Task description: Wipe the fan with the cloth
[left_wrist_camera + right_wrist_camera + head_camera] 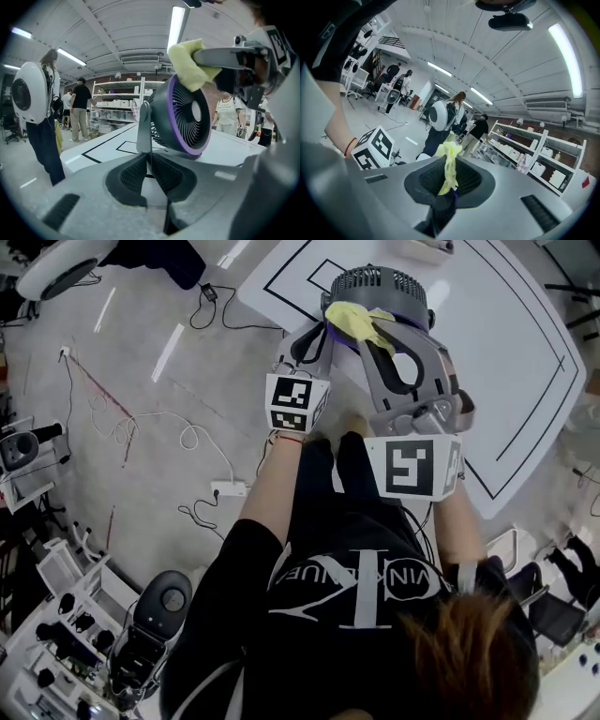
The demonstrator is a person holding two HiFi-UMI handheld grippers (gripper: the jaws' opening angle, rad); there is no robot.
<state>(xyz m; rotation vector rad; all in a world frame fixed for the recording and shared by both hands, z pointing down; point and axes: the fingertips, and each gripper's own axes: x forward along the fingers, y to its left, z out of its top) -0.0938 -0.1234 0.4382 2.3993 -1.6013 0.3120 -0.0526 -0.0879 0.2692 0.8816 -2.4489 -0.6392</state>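
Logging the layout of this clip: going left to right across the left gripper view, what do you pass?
White round backpack, person in black shirt, shelves, fan, person in white shirt.

This is a robotics lab, plain as day. A white table (506,324) marked out in black tape lines, cables (141,423) snaking across the grey floor (169,315) to a power strip (228,489). Down by my feet, a rack (61,638) crammed with black gear. Looking across the room there are open shelves (117,101) stacked with white boxes (123,103) and a strip light (177,21) on a bare ribbed ceiling (117,28). People (80,110) stand about, one with a round white pack (29,93) on the back.
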